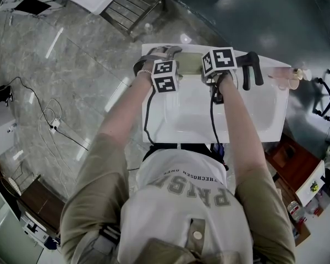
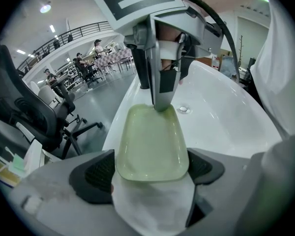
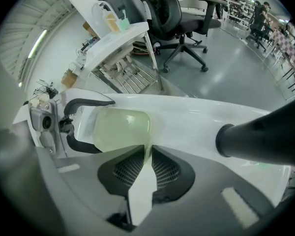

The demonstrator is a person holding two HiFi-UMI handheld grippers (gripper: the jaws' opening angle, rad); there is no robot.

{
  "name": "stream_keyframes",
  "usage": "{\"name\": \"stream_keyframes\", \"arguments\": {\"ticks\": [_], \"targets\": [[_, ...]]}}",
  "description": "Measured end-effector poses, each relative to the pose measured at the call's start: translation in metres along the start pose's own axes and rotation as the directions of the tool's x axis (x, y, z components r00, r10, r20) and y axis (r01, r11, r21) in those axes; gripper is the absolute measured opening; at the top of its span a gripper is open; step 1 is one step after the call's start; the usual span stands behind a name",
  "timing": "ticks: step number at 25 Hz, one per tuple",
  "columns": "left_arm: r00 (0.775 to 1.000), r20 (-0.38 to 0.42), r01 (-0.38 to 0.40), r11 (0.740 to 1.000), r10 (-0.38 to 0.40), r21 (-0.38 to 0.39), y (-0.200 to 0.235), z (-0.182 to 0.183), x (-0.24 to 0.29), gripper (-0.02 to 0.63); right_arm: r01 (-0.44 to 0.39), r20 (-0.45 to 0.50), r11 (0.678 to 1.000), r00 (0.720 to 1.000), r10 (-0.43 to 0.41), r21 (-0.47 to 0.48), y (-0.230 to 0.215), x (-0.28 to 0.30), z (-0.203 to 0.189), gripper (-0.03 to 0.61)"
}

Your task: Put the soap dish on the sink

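Observation:
A pale green soap dish (image 1: 191, 64) rests on the back rim of the white sink (image 1: 264, 128). My left gripper (image 1: 179, 65) holds one end of it. In the left gripper view the soap dish (image 2: 150, 141) fills the space between both pads (image 2: 94, 173), and its edges touch them. My right gripper (image 1: 205, 70) points steeply down at the dish's other end. In the right gripper view the right gripper (image 3: 147, 156) has its jaws nearly together, pinching the thin rim of the dish (image 3: 120, 127).
A black faucet (image 1: 252, 70) stands on the rim just right of the right gripper. A pink bottle (image 1: 283, 78) sits at the sink's right corner. The drain (image 2: 183, 109) lies in the basin. Cables and a metal rack lie on the floor to the left and behind.

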State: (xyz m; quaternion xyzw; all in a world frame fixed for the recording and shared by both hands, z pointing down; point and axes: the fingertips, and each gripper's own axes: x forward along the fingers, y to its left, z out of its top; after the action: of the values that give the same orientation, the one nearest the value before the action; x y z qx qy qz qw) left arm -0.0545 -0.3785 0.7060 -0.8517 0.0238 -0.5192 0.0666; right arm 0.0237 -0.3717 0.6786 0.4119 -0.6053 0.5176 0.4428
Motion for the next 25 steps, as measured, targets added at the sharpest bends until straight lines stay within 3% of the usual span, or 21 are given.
{"name": "stream_keyframes", "arguments": {"ticks": [15, 25], "targets": [[1.0, 0.006, -0.004, 1.0, 0.004, -0.013, 0.001, -0.0012, -0.0002, 0.468, -0.039, 0.044, 0.999, 0.998, 0.038, 0.027, -0.0002, -0.001, -0.0001, 0.057], [1.0, -0.001, -0.009, 1.0, 0.009, -0.016, 0.0024, -0.0033, -0.0031, 0.468, -0.077, 0.139, 0.997, 0.988, 0.073, 0.026, 0.0025, -0.0073, -0.0014, 0.143]]}}
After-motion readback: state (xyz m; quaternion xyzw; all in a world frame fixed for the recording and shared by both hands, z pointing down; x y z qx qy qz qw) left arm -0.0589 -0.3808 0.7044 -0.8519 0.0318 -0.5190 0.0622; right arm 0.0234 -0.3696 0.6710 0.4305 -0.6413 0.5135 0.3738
